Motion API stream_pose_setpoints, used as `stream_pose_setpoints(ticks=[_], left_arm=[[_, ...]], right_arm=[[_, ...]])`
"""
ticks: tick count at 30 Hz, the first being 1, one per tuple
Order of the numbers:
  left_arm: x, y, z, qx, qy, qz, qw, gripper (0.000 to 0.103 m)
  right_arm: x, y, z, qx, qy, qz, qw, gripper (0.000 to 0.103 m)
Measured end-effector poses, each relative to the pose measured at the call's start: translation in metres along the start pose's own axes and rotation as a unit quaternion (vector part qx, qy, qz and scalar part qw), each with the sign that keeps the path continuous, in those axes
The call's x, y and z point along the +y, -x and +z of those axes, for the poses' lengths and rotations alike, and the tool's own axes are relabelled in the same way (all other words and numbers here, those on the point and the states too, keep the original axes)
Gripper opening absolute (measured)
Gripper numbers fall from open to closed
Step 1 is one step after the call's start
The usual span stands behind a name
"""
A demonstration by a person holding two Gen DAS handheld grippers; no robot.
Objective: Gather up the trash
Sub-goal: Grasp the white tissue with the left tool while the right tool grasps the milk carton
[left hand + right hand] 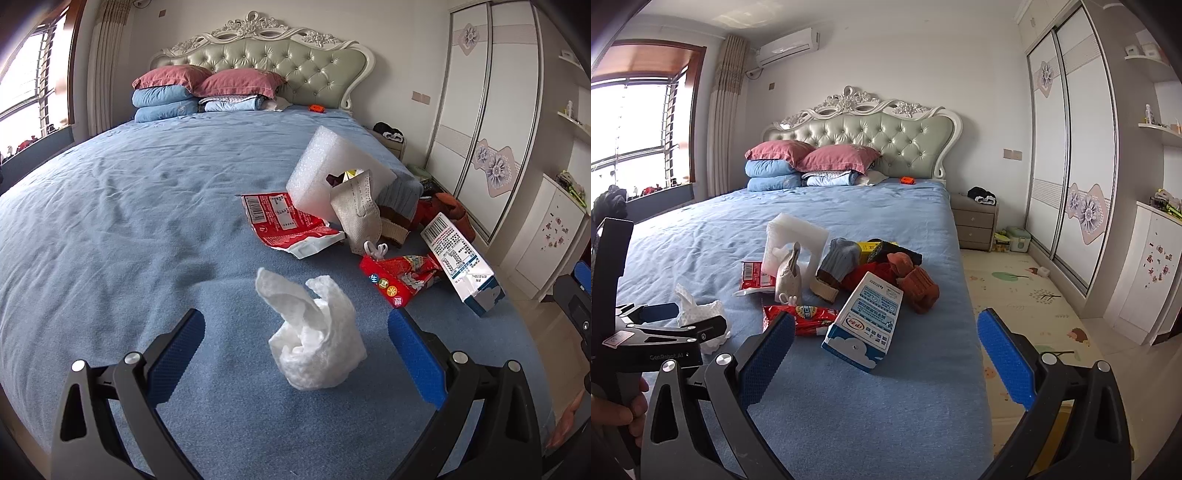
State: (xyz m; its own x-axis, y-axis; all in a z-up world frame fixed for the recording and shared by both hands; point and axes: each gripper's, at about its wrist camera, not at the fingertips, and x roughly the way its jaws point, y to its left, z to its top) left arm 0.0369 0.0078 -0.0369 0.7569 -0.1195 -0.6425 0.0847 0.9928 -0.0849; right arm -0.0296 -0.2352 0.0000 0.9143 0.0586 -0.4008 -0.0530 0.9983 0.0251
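Crumpled white tissue [317, 332] sits on blue bedspread [110, 221], between spread jaws of left gripper [295, 336], untouched; likely first pick. Right gripper [886, 339] also wide open, empty, aimed at milk carton [864, 321] near bed edge.

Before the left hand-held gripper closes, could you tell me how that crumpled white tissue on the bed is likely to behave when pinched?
The crumpled white tissue looks soft and thin, so it should probably collapse between the open left hand-held gripper's pads. It seems very light, likely lifting easily. Its loose upright flaps may flop, and it could slide on the blue bedspread if nudged.
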Motion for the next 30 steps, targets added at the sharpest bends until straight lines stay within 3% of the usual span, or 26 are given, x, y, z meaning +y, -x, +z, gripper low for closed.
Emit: stream_pose_setpoints(ticks=[2,4,8,11,20,30], left_arm=[[0.0,-0.003,0.0,0.007,0.003,0.005,1.0,0.097],[0.0,-0.007,0.0,0.016,0.003,0.003,0.9999,0.086],[0.001,-0.02,-0.003,0.048,0.007,-0.045,0.9978,0.041],[0.003,-0.022,-0.005,0.049,0.018,-0.077,0.9956,0.026],[-0.005,0.011,0.011,-0.015,-0.008,-0.106,0.9942,0.022],[-0.007,0.012,0.034,-0.027,-0.029,-0.117,0.9923,0.022]], right_arm=[[0.001,-0.001,0.0,0.002,-0.001,0.0,1.0,0.095],[0.001,-0.003,0.0,0.003,-0.004,0.003,1.0,0.095],[0.003,-0.005,0.0,0.009,-0.006,0.008,1.0,0.095],[0.003,-0.008,0.001,0.015,-0.006,0.012,1.0,0.095],[0.002,-0.035,0.003,0.07,-0.03,0.039,0.996,0.095],[0.0,-0.078,0.01,0.131,-0.069,0.037,0.988,0.095]])
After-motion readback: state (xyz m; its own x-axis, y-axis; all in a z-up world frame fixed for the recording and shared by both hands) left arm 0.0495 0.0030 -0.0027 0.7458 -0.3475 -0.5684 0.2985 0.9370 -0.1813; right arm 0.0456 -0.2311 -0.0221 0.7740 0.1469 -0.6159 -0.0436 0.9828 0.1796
